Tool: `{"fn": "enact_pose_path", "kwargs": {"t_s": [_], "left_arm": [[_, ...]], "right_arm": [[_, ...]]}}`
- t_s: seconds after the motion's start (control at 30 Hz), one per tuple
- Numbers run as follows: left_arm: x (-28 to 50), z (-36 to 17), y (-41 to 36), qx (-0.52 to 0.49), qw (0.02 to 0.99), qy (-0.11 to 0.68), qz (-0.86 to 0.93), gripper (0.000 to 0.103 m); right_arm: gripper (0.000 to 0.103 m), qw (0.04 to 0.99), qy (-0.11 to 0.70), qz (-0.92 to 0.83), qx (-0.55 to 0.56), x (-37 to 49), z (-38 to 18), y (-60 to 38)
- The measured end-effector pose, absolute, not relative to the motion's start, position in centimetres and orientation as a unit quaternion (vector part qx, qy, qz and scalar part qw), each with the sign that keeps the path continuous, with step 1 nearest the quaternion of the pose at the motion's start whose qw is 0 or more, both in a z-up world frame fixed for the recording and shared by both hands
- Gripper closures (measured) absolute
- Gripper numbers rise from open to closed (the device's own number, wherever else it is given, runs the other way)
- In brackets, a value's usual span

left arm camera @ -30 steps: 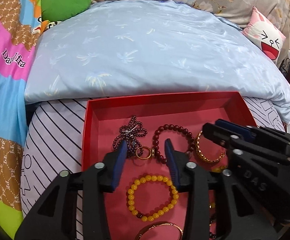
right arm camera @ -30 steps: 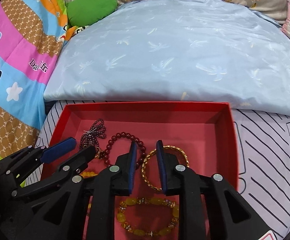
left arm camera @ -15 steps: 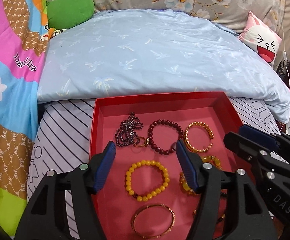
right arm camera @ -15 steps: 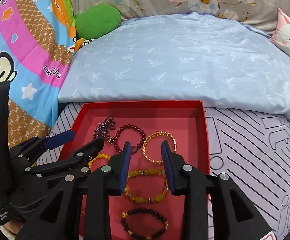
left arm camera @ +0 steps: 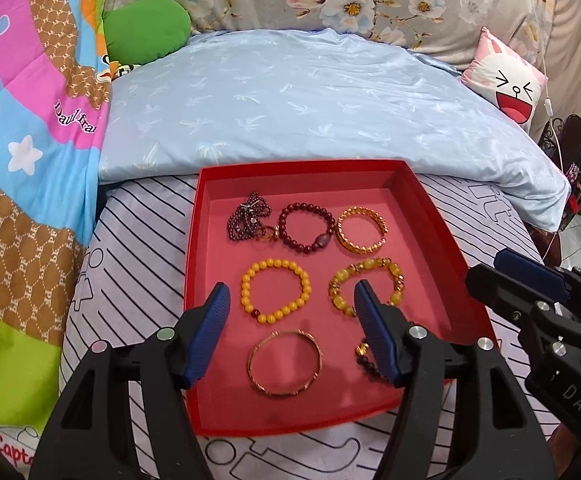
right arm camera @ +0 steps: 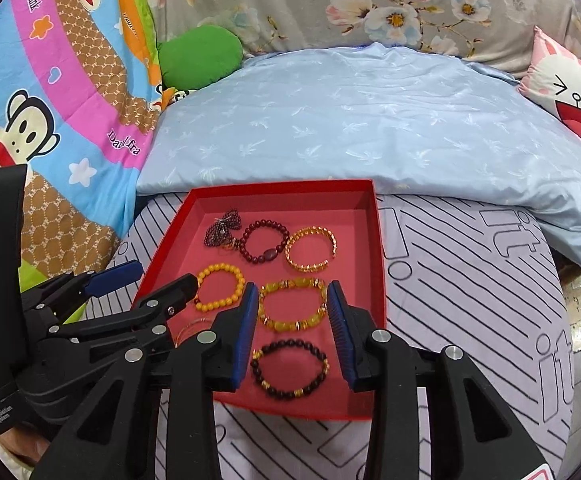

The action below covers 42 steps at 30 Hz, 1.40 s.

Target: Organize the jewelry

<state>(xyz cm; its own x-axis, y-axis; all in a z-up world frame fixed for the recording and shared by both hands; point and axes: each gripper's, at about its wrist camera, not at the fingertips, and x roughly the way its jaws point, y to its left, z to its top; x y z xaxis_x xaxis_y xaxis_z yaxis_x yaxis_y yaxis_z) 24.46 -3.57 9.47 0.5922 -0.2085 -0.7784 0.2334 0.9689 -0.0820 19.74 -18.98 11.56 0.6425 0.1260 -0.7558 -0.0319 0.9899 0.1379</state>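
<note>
A red tray (left arm camera: 442,236) (right arm camera: 376,248) lies on the striped bed sheet and holds several bracelets in rows. The back row has a dark beaded strand (left arm camera: 246,218), a dark red bead bracelet (left arm camera: 306,226) and a gold bangle (left arm camera: 362,229). Below lie a yellow bead bracelet (left arm camera: 276,290), an amber bracelet (right arm camera: 292,308), a thin gold bangle (left arm camera: 286,362) and a dark bead bracelet (right arm camera: 290,368). My left gripper (left arm camera: 290,328) is open and empty above the tray's near half. My right gripper (right arm camera: 293,332) is open and empty above the tray's near right part.
A light blue quilt (left arm camera: 310,92) lies folded behind the tray. A colourful cartoon blanket (left arm camera: 22,160) is at the left, a green cushion (left arm camera: 146,28) at the back left, a pink face cushion (left arm camera: 510,80) at the back right.
Both grippers have pulled back and up from the tray's back row and opened wider. More of the tray and its bracelets shows now.
</note>
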Motion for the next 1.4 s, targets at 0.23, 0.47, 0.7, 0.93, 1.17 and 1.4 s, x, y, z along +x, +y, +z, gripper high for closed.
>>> {"fn": "enact_pose_path", "kwargs": {"t_s": [0.23,0.47,0.7,0.93,1.17,1.4], "left_arm": [[21.3,9.9,-3.9,0.014,0.893,0.432,-0.124,0.042],[18.3,9.8,-4.0,0.017,0.892,0.434,-0.127,0.042],[16.3,9.7,-3.4,0.012,0.895,0.431,-0.116,0.042],[14.3,8.8,-2.5,0.010,0.894,0.436,-0.105,0.041],[12.5,6.7,-1.7,0.003,0.884,0.456,-0.099,0.038],[10.5,4.3,-1.8,0.015,0.876,0.472,-0.098,0.037]], "right_arm": [[0.067,0.902,0.426,0.040,0.061,16.7,11.3,-19.4],[0.067,0.899,0.431,0.035,0.064,13.8,10.8,-19.7],[0.067,0.897,0.437,0.031,0.062,11.4,10.2,-19.9],[0.067,0.894,0.445,0.021,0.040,9.3,8.9,-20.1],[0.065,0.885,0.464,0.012,0.028,7.5,6.3,-20.4],[0.065,0.876,0.481,-0.003,0.034,5.9,4.1,-21.4]]}}
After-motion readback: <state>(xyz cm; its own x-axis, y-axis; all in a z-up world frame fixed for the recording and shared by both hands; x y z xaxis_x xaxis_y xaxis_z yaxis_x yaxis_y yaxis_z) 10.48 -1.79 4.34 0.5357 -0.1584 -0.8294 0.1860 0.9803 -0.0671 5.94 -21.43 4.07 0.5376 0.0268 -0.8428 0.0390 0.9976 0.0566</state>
